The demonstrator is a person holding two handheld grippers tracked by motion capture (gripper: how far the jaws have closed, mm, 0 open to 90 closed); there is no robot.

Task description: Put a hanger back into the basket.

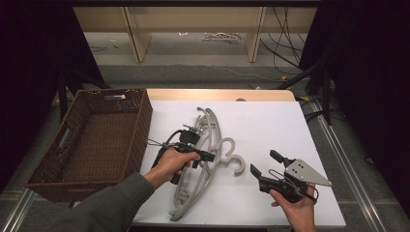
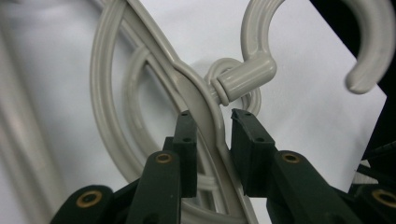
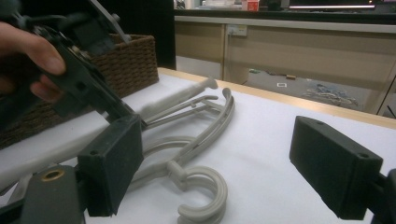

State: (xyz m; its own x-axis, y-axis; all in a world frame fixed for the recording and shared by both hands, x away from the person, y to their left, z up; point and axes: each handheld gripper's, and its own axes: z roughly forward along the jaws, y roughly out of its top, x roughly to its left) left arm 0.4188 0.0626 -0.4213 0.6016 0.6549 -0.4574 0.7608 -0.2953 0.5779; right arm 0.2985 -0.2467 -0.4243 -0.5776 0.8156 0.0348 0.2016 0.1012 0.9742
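Several grey plastic hangers (image 1: pixel 211 126) lie piled on the white table top (image 1: pixel 270 125), their hooks (image 1: pixel 236 163) pointing right. My left gripper (image 1: pixel 209 155) reaches into the pile from the left. In the left gripper view its jaws (image 2: pixel 212 140) are shut on the shoulder of one hanger (image 2: pixel 205 98), just below its swivel hook (image 2: pixel 243 77). My right gripper (image 1: pixel 265 162) is held open near the front right of the table, nothing between its pads (image 3: pixel 224 163). Its jaws point at the hangers (image 3: pixel 210 130).
A brown wicker basket (image 1: pixel 140 121) stands at the table's left edge, beside the hangers, seen too in the right gripper view (image 3: pixel 135 60). Bare white table lies to the right and behind the pile. Beyond the far edge is floor with cables.
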